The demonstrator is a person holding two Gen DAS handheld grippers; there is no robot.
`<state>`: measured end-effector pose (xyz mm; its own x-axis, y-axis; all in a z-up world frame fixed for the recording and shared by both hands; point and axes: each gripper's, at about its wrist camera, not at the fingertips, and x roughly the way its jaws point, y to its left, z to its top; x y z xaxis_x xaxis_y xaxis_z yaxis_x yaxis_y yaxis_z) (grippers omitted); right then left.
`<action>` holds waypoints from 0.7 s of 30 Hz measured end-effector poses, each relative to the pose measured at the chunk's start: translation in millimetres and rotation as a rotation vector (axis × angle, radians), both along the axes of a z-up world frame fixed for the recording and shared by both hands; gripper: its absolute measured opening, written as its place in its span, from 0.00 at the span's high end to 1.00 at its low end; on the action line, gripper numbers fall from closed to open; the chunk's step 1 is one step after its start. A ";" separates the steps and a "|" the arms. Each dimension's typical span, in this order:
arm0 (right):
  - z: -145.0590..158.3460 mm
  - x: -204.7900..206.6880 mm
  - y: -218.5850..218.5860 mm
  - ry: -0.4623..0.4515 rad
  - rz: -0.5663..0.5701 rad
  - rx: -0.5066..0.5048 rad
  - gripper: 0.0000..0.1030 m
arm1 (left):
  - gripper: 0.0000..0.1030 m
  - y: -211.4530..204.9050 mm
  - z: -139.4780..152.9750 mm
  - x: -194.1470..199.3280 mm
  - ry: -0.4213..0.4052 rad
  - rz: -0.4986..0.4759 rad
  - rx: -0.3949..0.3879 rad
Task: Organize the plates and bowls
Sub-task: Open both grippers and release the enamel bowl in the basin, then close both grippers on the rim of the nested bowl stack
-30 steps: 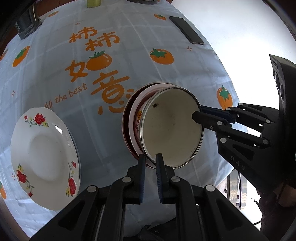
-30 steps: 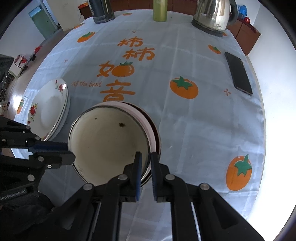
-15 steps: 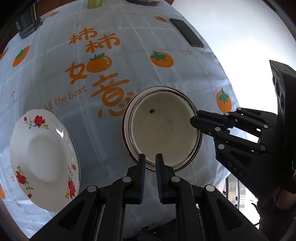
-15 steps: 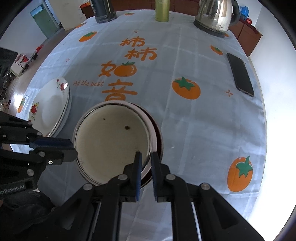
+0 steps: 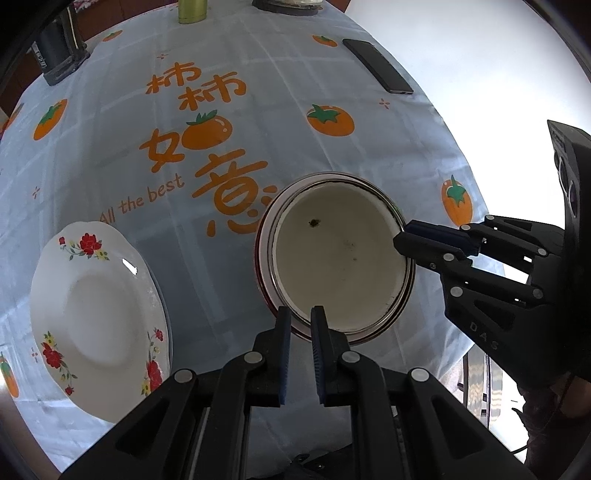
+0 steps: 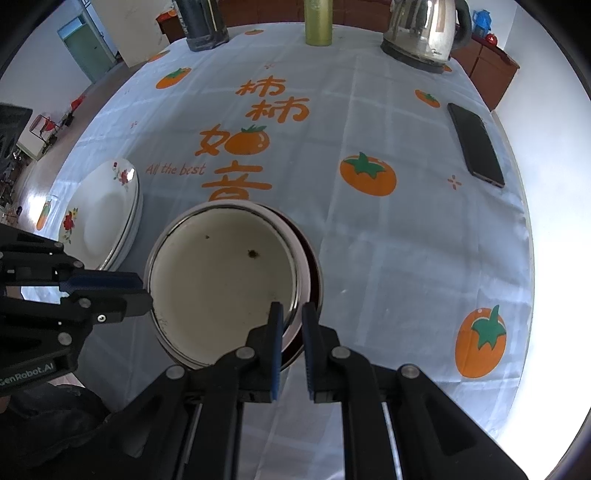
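Note:
A cream enamel bowl (image 5: 340,251) (image 6: 221,280) with a metal rim sits level inside a pink-white bowl, which nests in a dark red bowl (image 6: 314,273) on the tablecloth. My left gripper (image 5: 300,317) is shut on the cream bowl's near rim in the left wrist view. The right gripper (image 6: 291,314) is shut on the opposite rim and also shows as the right gripper (image 5: 406,240) at the bowl's right side. In the right wrist view the left gripper (image 6: 144,291) pinches the bowl's left edge. A stack of white flowered plates (image 5: 96,306) (image 6: 103,218) lies to the left.
A black phone (image 5: 376,64) (image 6: 476,144) lies near the table's right edge. At the far edge stand a steel kettle (image 6: 424,29), a green bottle (image 6: 317,22) and a dark container (image 6: 203,26). The printed tablecloth (image 6: 369,258) drops off close on the right.
The cream bowl was tilted above the stacked bowls; it has come down and levelled out, now nested inside them. Both grippers stayed shut on its rim.

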<state>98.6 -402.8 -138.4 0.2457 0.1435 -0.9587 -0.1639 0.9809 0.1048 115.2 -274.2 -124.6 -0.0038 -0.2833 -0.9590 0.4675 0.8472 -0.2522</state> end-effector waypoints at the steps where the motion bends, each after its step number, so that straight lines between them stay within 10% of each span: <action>1: 0.2 -0.4 -0.4 -0.003 -0.004 -0.003 0.88 | 0.88 -0.2 0.4 -0.1 -0.006 -0.001 0.003; 5: -0.1 -2.9 -2.6 -0.008 -0.019 0.001 0.78 | 0.87 -1.0 2.1 -0.1 -0.042 -0.007 0.022; 9: 3.9 -5.7 -6.8 -0.044 -0.055 -0.009 0.44 | 0.49 2.4 0.2 3.1 -0.055 0.012 0.029; 21: -10.2 -2.5 -11.5 -0.006 -0.073 0.024 0.53 | 0.47 0.6 -12.6 7.3 -0.037 0.030 0.029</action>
<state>96.2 -414.3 -148.6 0.2627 0.1481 -0.9535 -0.0923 0.9875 0.1280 122.5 -273.6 -137.2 0.0394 -0.2552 -0.9661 0.4506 0.8675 -0.2108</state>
